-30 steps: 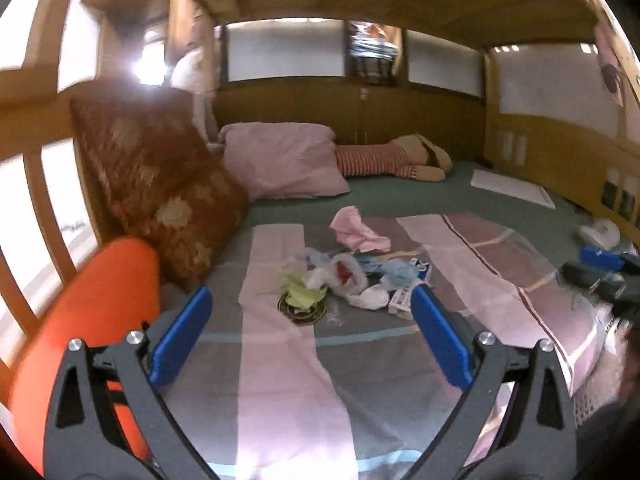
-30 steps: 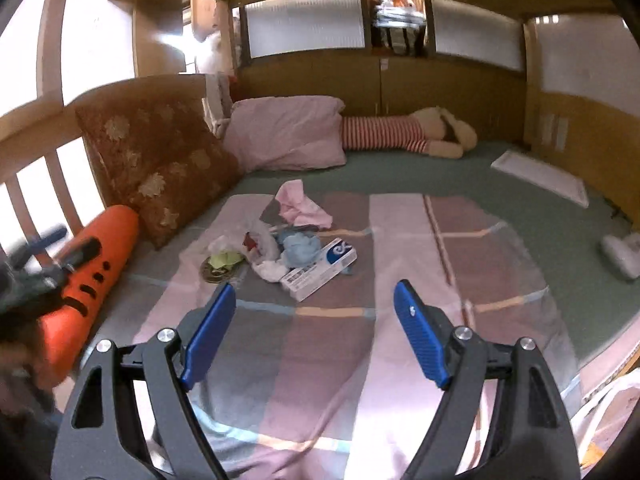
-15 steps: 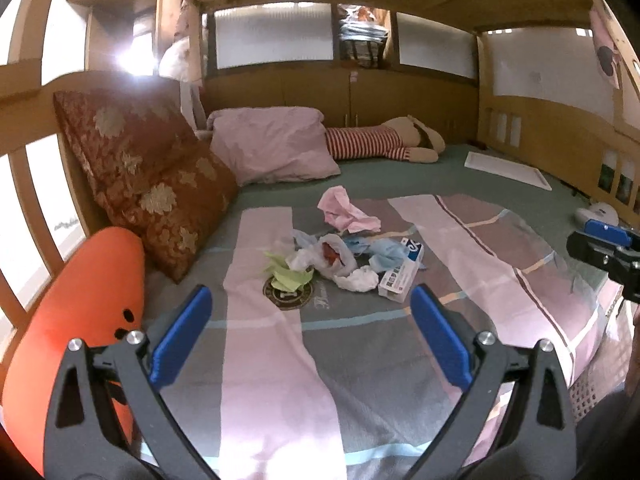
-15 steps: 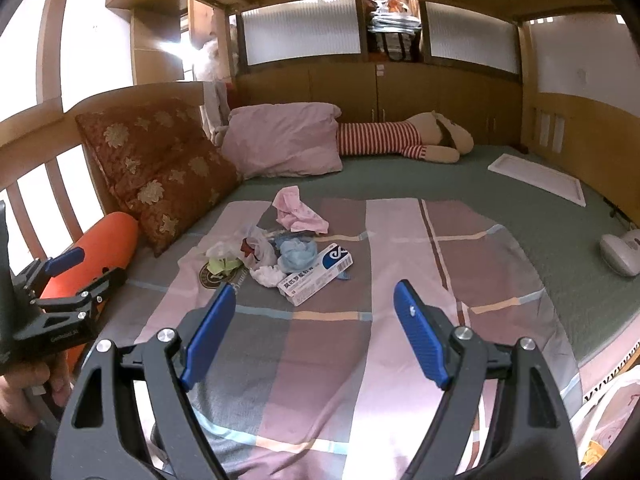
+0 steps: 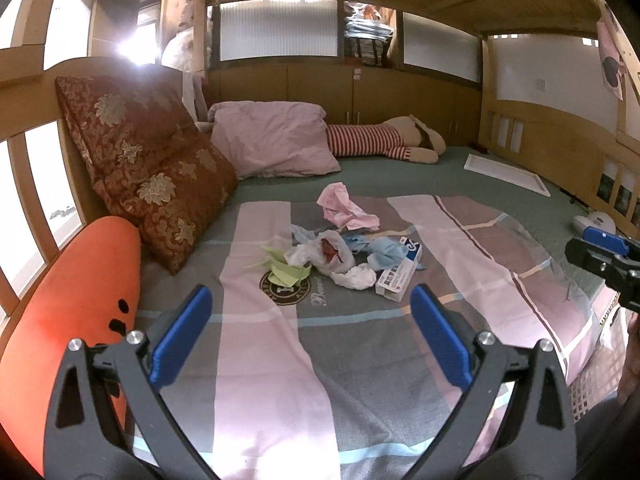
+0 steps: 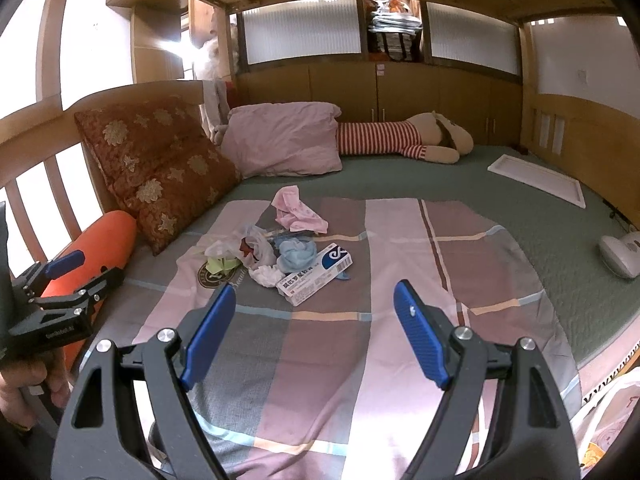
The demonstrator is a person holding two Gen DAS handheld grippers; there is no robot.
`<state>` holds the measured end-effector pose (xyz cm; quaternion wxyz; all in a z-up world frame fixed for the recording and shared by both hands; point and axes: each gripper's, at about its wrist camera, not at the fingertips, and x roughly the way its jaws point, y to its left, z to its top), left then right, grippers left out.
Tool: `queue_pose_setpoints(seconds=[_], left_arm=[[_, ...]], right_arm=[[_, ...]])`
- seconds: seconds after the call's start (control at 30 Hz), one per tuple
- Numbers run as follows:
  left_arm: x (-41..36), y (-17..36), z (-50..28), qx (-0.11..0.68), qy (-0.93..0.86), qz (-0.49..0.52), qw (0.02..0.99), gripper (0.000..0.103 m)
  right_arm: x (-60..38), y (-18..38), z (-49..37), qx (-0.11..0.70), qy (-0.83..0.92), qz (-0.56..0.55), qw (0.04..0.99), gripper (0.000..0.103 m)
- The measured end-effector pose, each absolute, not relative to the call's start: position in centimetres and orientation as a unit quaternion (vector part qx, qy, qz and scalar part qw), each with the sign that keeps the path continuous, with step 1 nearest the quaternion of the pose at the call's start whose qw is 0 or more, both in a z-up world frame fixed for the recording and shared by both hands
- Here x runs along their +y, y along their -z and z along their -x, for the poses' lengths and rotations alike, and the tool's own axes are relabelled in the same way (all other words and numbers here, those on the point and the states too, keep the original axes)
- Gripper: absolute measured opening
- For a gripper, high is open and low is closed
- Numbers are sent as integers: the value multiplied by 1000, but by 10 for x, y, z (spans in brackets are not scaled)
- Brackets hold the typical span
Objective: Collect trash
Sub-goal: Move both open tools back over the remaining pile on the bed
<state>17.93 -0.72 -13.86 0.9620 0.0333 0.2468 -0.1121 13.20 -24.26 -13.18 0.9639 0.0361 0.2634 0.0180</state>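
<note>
A pile of trash lies mid-bed on a striped blanket [image 5: 264, 364]: a white and blue medicine box [image 5: 399, 274] [image 6: 316, 273], a white tissue wad [image 5: 355, 277], green paper [image 5: 289, 271], a clear plastic bag [image 5: 324, 251], blue crumpled material [image 6: 297, 255] and a pink wrapper [image 5: 345, 209] [image 6: 297, 211]. My left gripper [image 5: 310, 338] is open and empty, short of the pile. My right gripper [image 6: 314, 332] is open and empty, near the box.
An orange bolster [image 5: 72, 320] and a red floral cushion [image 5: 148, 168] line the left rail. A pink pillow [image 5: 276, 144] and a striped plush toy [image 5: 384, 142] lie at the back. A white board [image 6: 540, 182] and a white device [image 6: 622, 256] lie at right.
Both grippers have shifted a little, so the trash pile sits slightly nearer and more centred in both views. Both stay open and empty.
</note>
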Motion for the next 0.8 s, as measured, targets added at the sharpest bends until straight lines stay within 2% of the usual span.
queue_pose_setpoints(seconds=[0.8], left_arm=[[-10,140,-179,254,117,-33,960,99]], right_arm=[[-242,132,-135,269,-20,-38,962,80]])
